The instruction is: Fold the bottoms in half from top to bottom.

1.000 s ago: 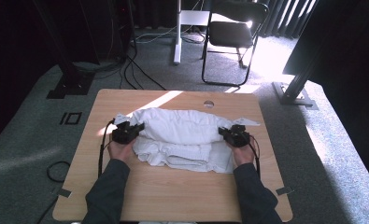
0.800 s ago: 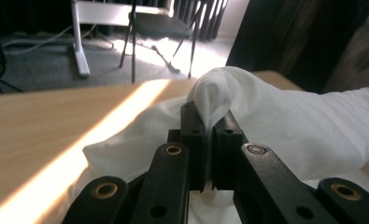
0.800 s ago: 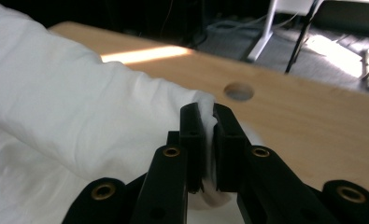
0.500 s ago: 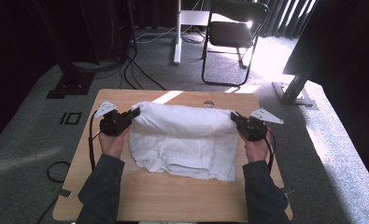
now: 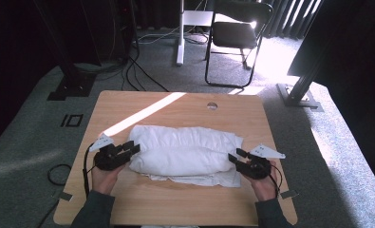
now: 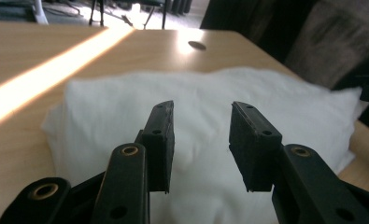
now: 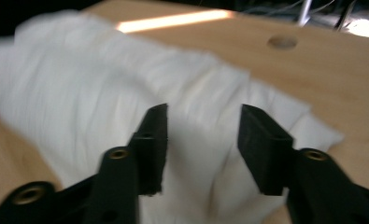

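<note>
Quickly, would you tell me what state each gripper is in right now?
Left gripper: open, jaws just opened, nothing between them.
Right gripper: open, just released, off the white cloth.

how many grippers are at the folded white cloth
2. The left gripper sits at the left end of the white cloth, the right gripper at its right end; both have just been opening, with nothing between their jaws.

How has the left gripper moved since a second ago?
Yes. The left gripper has come off the cloth toward the near left of the table, farther from the hole. Its jaws have just been opening, nothing between them.
</note>
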A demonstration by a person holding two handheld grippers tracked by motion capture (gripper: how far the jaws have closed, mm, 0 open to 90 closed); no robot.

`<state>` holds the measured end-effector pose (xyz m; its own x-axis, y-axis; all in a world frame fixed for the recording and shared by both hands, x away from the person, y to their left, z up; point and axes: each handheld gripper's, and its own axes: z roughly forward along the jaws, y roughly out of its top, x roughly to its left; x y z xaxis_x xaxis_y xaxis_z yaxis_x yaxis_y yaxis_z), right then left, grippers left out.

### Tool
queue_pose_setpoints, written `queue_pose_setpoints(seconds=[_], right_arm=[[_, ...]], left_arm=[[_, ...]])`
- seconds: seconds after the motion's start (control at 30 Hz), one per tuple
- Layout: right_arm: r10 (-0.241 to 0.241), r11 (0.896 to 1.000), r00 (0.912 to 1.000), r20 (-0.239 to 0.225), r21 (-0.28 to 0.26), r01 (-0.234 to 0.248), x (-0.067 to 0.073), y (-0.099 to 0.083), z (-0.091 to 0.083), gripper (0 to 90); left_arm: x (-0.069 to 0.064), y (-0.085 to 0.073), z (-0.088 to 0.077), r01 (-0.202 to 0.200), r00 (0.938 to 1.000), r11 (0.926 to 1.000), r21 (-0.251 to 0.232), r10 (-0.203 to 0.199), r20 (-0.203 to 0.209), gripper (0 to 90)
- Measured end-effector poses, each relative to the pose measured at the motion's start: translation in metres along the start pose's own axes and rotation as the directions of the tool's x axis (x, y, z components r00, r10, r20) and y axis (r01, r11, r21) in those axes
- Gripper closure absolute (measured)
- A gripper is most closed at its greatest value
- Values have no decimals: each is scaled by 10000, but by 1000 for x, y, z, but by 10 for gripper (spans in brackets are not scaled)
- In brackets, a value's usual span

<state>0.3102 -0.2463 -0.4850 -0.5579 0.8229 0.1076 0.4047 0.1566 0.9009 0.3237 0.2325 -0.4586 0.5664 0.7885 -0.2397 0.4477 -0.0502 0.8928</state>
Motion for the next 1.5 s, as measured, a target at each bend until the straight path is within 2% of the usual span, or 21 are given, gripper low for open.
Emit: queue_pose_setpoints(seconds=[0.03,0.1,0.13,0.17,0.27,0.3,0.33,0.43,0.53,0.63,0.67,0.7,0.73,0.77,0.8,0.9,1.03,1.1,1.13,1.37,1.5], right_arm=[[76,9996,9999,125,-268,-73,2,9,0,473],[-30,9985,9995,306,-549,46,9,27,6,464],[-120,9984,9997,213,-545,132,13,35,11,464],[-206,9984,9995,221,-514,218,18,41,18,470],[-258,9994,9991,350,-205,266,29,54,45,499],[-258,9994,9991,350,-205,266,29,54,45,499],[-121,9999,9994,339,91,118,31,58,64,507],[170,9982,9993,344,574,-190,30,57,89,502],[239,9951,9986,473,944,-283,29,47,104,500],[169,9931,9981,589,1152,-236,29,35,107,501],[153,9898,9977,653,1402,-244,30,21,107,501],[103,9885,9974,711,1501,-209,31,14,105,501],[-10,9881,9969,783,1534,-110,32,7,102,501],[-10,9881,9969,783,1534,-110,32,7,102,501],[-66,9880,9964,842,1544,-65,35,-8,95,500],[-303,9853,9950,951,1704,138,38,-24,88,504],[-434,9796,9947,932,1996,240,40,-29,86,507],[-401,9766,9948,934,2144,193,40,-33,87,507],[-373,9760,9949,938,2170,161,40,-34,88,507],[-342,9715,9951,924,2366,114,36,-36,100,515],[-354,9706,9962,795,2404,153,33,-35,104,516]], left_arm=[[0,0,0,0,10000,10000,0,0,0,616],[-11,16,8,-240,9997,9997,1,240,-53,617],[-22,30,22,-564,9983,9984,100,563,138,617],[-22,30,22,-564,9983,9984,100,563,138,617],[-40,42,57,-926,9956,9941,569,916,190,621],[-40,42,57,-926,9956,9941,569,916,190,621],[-43,39,75,-915,9957,9923,832,903,185,621],[-42,32,91,-911,9958,9880,1249,913,43,621],[-36,11,105,-644,9978,9808,1841,661,-28,620],[-33,-2,106,-648,9977,9763,2065,670,-37,615],[-33,-15,103,-710,9975,9748,2114,707,93,612],[-33,-15,103,-710,9975,9748,2114,707,93,607],[-32,-27,97,-728,9973,9771,1998,708,173,601],[-32,-27,97,-728,9973,9771,1998,708,173,600],[-31,-36,90,-655,9978,9812,1816,619,254,600],[-31,-47,78,-792,9969,9827,1676,786,103,600],[-31,-58,70,-1207,9922,9735,1943,1245,-72,601],[-25,-71,67,-1178,9911,9656,2318,1287,-326,609],[-23,-74,68,-1123,9918,9655,2351,1233,-327,609],[-15,-75,72,-875,9943,9697,2280,989,-392,618],[-13,-70,63,-941,9915,9789,1816,1087,-721,469]])
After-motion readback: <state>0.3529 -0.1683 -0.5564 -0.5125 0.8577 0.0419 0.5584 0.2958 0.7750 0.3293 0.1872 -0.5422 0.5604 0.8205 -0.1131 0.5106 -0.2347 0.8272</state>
